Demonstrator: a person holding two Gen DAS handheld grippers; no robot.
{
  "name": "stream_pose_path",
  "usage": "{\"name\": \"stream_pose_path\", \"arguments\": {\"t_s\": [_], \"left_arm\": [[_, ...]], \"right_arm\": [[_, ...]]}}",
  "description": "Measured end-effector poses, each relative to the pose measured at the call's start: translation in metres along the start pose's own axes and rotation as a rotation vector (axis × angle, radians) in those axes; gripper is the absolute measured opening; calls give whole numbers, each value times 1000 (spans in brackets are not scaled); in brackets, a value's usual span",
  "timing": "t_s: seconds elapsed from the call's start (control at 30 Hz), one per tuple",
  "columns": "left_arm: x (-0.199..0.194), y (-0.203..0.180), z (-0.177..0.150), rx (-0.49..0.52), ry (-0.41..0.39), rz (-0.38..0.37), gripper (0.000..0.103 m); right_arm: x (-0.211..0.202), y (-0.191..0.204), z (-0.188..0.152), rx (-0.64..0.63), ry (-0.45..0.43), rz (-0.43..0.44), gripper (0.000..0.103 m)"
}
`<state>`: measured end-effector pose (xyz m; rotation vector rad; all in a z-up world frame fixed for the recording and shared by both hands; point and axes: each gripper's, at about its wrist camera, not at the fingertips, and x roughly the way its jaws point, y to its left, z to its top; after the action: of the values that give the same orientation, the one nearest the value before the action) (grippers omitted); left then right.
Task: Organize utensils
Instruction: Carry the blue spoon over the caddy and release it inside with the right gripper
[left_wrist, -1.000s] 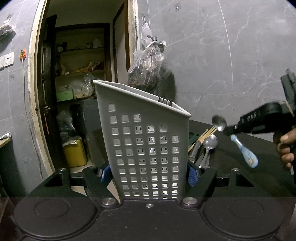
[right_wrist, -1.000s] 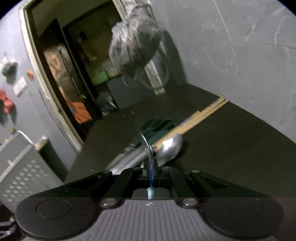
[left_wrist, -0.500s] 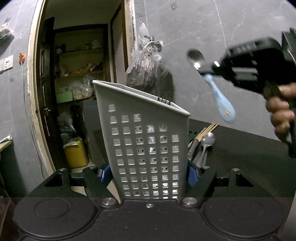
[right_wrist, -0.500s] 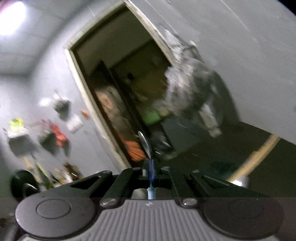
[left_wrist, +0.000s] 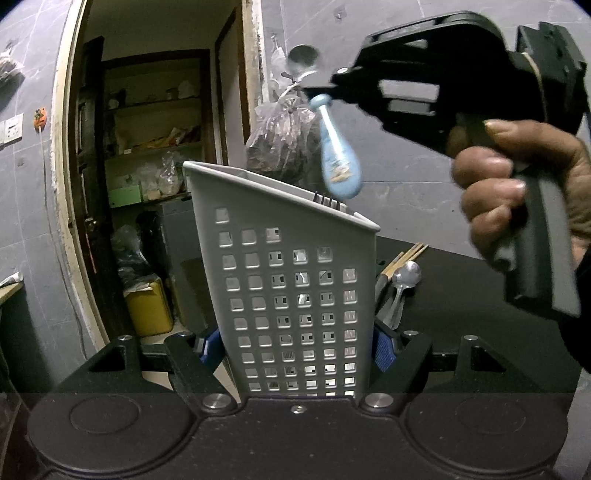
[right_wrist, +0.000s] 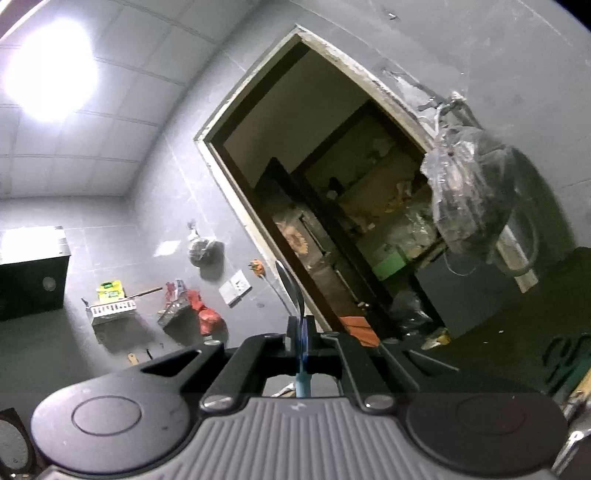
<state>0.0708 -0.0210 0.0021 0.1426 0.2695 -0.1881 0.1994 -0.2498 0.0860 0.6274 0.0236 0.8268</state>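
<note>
L tongs (left_wrist: 295, 354) clamped on the sides of a grey perforated utensil caddy (left_wrist: 291, 295), blue pads pressed to both walls; caddy upright w/ slanted top rim, fork tines (left_wrist: 327, 200) poking just over that rim. R tongs (left_wrist: 314, 90) held by a hand (left_wrist: 524, 192), up in the air above and right of the caddy, pinched tight on a spoon (left_wrist: 334, 147) at the neck: metal bowl up-left, fat light-blue handle hanging down, its tip just above the caddy rim, not inside. R wrist view: R tongs (right_wrist: 301, 332) pressed together on the spoon (right_wrist: 291, 288), bowl edge-on sticking up past the tips, blue handle running back under the cam. On the dark table (left_wrist: 461, 291) behind the caddy, to its right: another metal spoon (left_wrist: 406, 275) and wooden chopsticks (left_wrist: 404, 254) lying loose, close together. Background: open doorway (left_wrist: 147, 166) to shelves, plastic bag (left_wrist: 284, 136) hanging on the wall
</note>
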Motion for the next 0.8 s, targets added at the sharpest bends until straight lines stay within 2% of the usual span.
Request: {"name": "stream_pose_path", "arguments": {"t_s": [0.23, 0.43, 0.57, 0.8], "left_arm": [[-1, 4, 0, 2, -1, -9, 77], [0, 6, 0, 1, -2, -9, 77], [0, 6, 0, 1, -1, -9, 77], [1, 5, 0, 2, -1, -8, 77]], "right_arm": [[9, -1, -19, -15, 15, -8, 2], [9, -6, -32, -42, 30, -69, 2], [4, -8, -36, -63, 39, -109, 2], [-8, -2, -37, -120, 51, -131, 3]]}}
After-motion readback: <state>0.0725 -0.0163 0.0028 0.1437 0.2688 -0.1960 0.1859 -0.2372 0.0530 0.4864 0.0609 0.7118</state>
